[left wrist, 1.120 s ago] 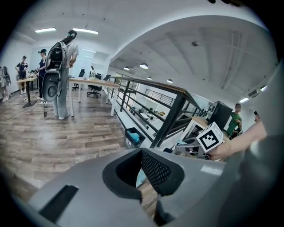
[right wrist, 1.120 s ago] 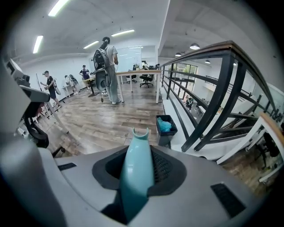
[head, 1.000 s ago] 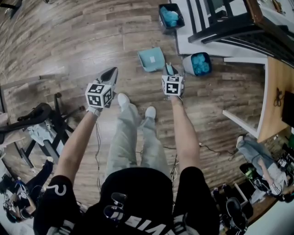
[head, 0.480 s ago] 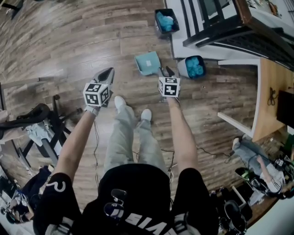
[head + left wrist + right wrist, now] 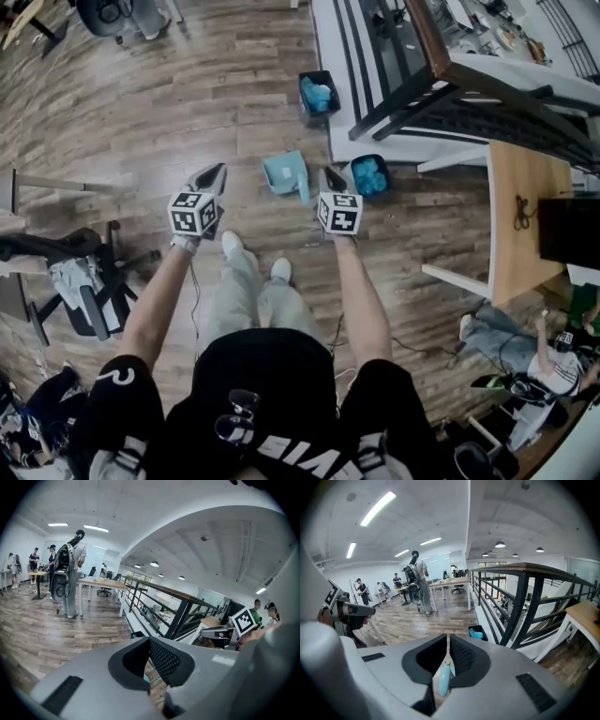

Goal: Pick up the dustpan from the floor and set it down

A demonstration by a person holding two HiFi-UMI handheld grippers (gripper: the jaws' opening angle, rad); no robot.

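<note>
The light blue dustpan hangs over the wooden floor, its handle running toward my right gripper. In the right gripper view that pale blue handle sits between the jaws of the right gripper, which are closing on it and grip it. To the left of the pan my left gripper is held up. In the left gripper view the left gripper is shut with nothing in it.
Two dark bins with blue contents stand on the floor by a black railing. A wooden table is at the right, a chair with clutter at the left. The person's feet are below the pan.
Both grippers have come up from the floor as the person straightened. The dustpan has risen along with the right gripper's tip, and more of the room shows.
</note>
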